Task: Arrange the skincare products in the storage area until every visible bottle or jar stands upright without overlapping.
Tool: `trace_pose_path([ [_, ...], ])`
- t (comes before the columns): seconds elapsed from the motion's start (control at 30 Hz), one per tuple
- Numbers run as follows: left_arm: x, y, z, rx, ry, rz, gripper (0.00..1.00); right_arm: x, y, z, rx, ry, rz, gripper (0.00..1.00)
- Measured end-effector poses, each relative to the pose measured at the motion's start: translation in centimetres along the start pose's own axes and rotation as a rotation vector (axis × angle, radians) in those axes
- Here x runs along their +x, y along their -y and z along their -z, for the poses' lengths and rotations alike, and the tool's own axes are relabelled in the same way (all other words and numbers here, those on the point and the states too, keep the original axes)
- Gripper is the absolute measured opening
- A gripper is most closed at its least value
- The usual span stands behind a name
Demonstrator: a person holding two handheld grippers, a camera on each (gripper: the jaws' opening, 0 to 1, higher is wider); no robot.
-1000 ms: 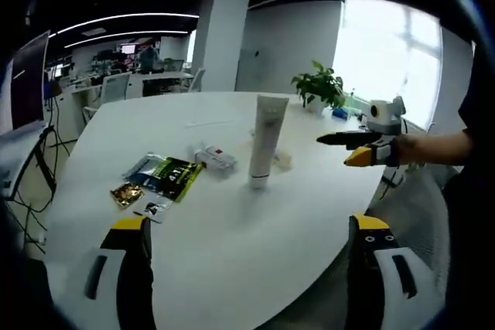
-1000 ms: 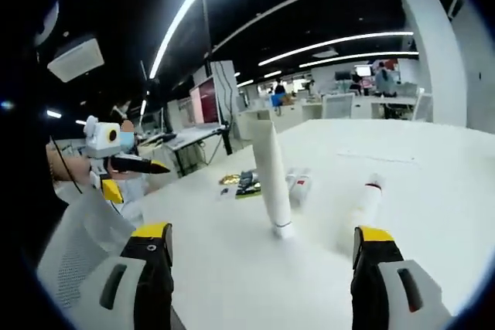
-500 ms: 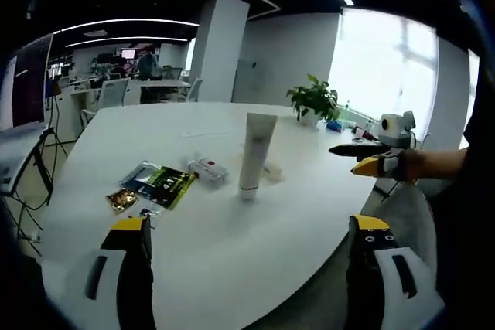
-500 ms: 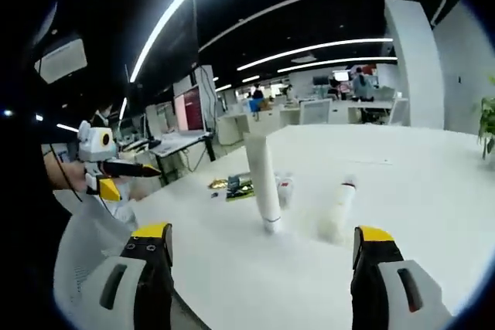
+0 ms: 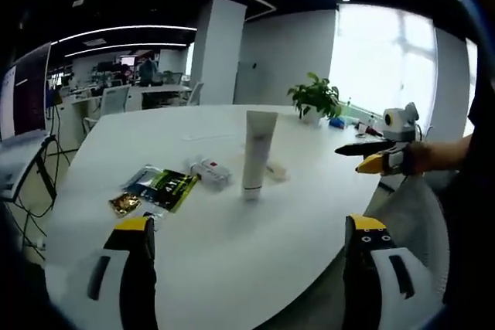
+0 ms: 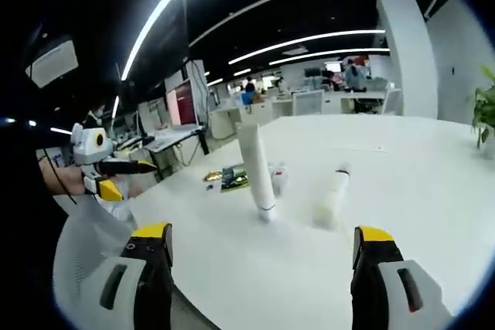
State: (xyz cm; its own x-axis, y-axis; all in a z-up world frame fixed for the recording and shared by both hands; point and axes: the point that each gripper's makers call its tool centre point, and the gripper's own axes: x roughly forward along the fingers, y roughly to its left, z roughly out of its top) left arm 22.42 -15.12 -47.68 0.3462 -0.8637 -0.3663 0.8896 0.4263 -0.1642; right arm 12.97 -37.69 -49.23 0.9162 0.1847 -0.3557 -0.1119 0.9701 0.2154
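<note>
A tall white tube (image 5: pixel 257 152) stands upright on its cap near the middle of the white round table (image 5: pixel 232 245). Just behind it a small white bottle (image 5: pixel 276 170) lies on its side; in the right gripper view this bottle (image 6: pixel 331 195) has a red band by its cap and lies to the right of the tube (image 6: pixel 256 171). A small white-and-red pack (image 5: pixel 210 171) lies to the tube's left. My left gripper (image 5: pixel 251 268) is open and holds nothing, well short of the tube. My right gripper (image 6: pixel 263 268) is open too, with nothing between its jaws, off the table's edge.
Green and black sachets (image 5: pixel 164 185) and a gold one (image 5: pixel 124 203) lie flat left of the tube. A potted plant (image 5: pixel 315 98) stands at the table's far side. The right gripper (image 5: pixel 379 152), held in a hand, hovers off the table's right edge. Office desks stand behind.
Both cameras have drawn back a little from the table. The right gripper has moved away from the tube towards the table's edge. The tube, bottle and sachets have stayed put.
</note>
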Motion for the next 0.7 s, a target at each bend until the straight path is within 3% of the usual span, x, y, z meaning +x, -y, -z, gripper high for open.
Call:
trace_pose_path([
  [0.27, -0.1, -0.7, 0.3, -0.057, 0.011, -0.038, 0.93, 0.0, 0.7, 1.1, 0.002, -0.053, 0.041, 0.99],
  [0.37, -0.4, -0.9, -0.4, -0.070, 0.050, -0.049, 0.93, 0.0, 0.8, 1.4, 0.018, -0.064, 0.050, 0.99],
  [0.57, -0.1, 0.4, -0.2, -0.043, 0.021, -0.016, 0.92, 0.3, 0.7, 2.1, 0.039, -0.107, 0.052, 0.99],
  [0.7, 0.0, 0.4, 0.1, -0.023, 0.001, -0.007, 0.92, 0.1, 1.1, 3.2, 0.078, -0.185, 0.079, 0.93],
])
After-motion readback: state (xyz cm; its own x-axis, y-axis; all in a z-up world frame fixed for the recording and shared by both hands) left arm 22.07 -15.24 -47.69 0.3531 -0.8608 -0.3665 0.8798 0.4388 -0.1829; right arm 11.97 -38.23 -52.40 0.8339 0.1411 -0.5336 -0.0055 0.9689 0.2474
